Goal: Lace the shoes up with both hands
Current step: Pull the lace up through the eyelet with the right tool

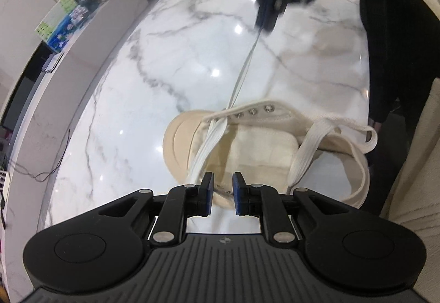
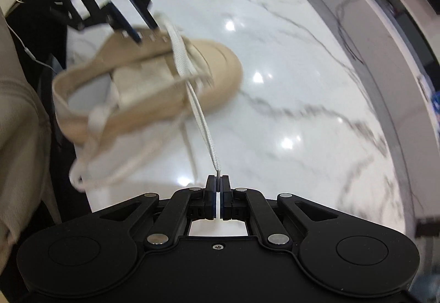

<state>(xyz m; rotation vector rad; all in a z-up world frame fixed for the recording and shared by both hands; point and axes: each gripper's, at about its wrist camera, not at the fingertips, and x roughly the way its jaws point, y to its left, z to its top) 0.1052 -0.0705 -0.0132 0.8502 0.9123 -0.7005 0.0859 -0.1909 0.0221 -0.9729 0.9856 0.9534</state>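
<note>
A beige canvas shoe (image 1: pixel 178 138) lies on the white marble table (image 1: pixel 165 55), toe pointing left in the left wrist view. A flat white lace (image 1: pixel 242 74) crosses the tongue, passes the far eyelet row and runs taut up to my right gripper (image 1: pixel 265 22), which is blurred. In the right wrist view my right gripper (image 2: pixel 217 179) is shut on the tip of the lace (image 2: pixel 203 124). My left gripper (image 1: pixel 223 179) hangs over the shoe's near eyelet edge, jaws a little apart, pads not pressing anything. It also shows above the shoe (image 2: pixel 214 63) as the left gripper (image 2: pixel 143 28). The lace's other end loops by the heel.
A black sleeve (image 1: pixel 390 41) reaches in along the table's right edge. Beige fabric (image 2: pixel 22 110) sits beside the table near the shoe's heel. A white counter with colourful boxes (image 1: pixel 63 22) runs along the left, with a thin black cable (image 1: pixel 41 171) next to it.
</note>
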